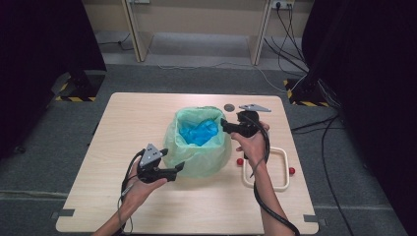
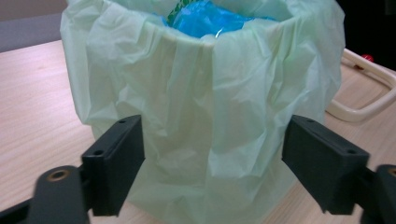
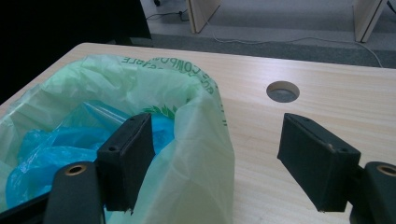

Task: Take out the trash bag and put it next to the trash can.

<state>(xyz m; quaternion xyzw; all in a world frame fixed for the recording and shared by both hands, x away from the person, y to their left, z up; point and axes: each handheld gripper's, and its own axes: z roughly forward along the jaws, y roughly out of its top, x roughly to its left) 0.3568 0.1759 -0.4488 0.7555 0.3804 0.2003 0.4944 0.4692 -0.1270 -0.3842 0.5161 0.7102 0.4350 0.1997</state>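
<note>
Table [image 1: 147, 206]: light wood, takes up centre & lower part of high view, grey floor round it.

Green bag [image 1: 199, 147]: pale green plastic liner, pulled over a round bin, sits just right of table centre in high view. Rim folded down over the outside, wrinkled all round. In left gripper view bag [image 2: 205, 107] covers most of frame centre; in right gripper view [image 3: 187, 154] its rim runs thru lower left, printed lettering along the fold.

Blue plastic [image 1: 198, 132]: crumpled, inside bag, seen thru the mouth. Top centre of left gripper view [image 2: 205, 18], lower left of right gripper view [image 3: 56, 149].

Cream frame [image 1: 282, 169]: rounded rectangular loop, flat on table, right of bag, under the right forearm. Two small red balls nearby: one [image 1: 240, 161] at its left edge, one [image 1: 291, 171] at its right.

Left gripper [image 1: 178, 168]: lower left of bag in high view, held level, jaws pointing at bag wall low down. Left gripper view [image 2: 212, 158]: jaws wide apart, bag's wall betw. them, pads not pressing on it — open.

Right gripper [image 1: 223, 125]: at bag's right rim in high view. Right gripper view [image 3: 217, 158]: jaws apart, left one inside bag mouth, right one outside over bare table, rim fold betw. them, not pinched — open.

Round hole [image 1: 228, 106] in tabletop, just above right gripper.
</note>
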